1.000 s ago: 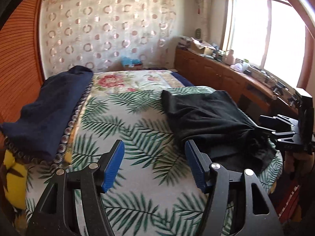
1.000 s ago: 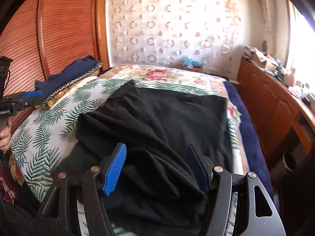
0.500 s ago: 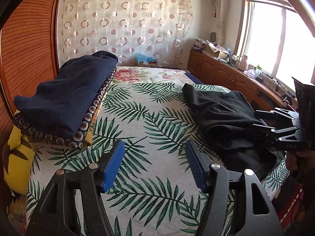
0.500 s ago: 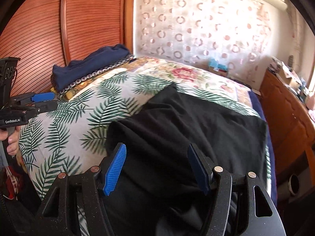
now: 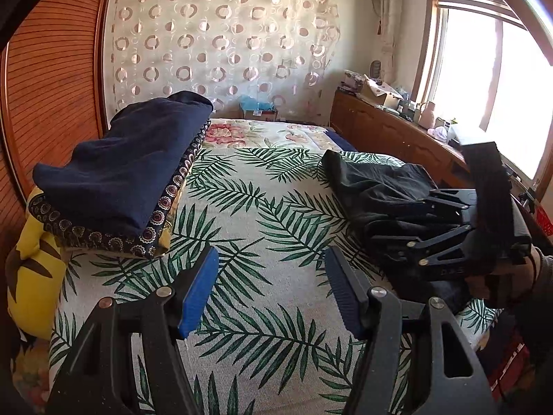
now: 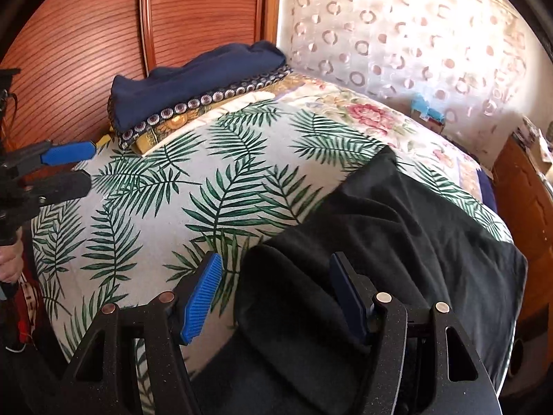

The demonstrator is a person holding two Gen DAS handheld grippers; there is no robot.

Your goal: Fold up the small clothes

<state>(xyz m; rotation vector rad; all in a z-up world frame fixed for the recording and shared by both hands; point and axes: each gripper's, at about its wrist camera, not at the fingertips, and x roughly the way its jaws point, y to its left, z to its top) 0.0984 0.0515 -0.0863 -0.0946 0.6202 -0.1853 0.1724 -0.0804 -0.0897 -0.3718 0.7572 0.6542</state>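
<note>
A black garment [image 6: 397, 242] lies rumpled on the right half of the palm-leaf bedspread [image 6: 207, 190], its near left corner folded into a thick roll. My right gripper [image 6: 276, 283] hovers open over that corner. The roll sits between the jaws, but the left blue pad is clear of the cloth. From the left wrist view the garment [image 5: 373, 186] is at the right, with the right gripper [image 5: 380, 224] above its near end. My left gripper [image 5: 271, 287] is open and empty over bare bedspread [image 5: 249, 207]. It also shows at the left edge as the left gripper [image 6: 79, 169].
A folded navy blanket [image 5: 121, 173] on patterned and yellow bedding fills the bed's far left, beside a wooden slatted wall [image 6: 86, 52]. A wooden cabinet [image 5: 390, 138] with clutter runs under the window on the right. A curtain hangs behind the bed.
My right gripper has slid left along the black garment's near edge to its left corner, rolling as it went. My left gripper shifted a little, then held still. Both jaws kept their width.
</note>
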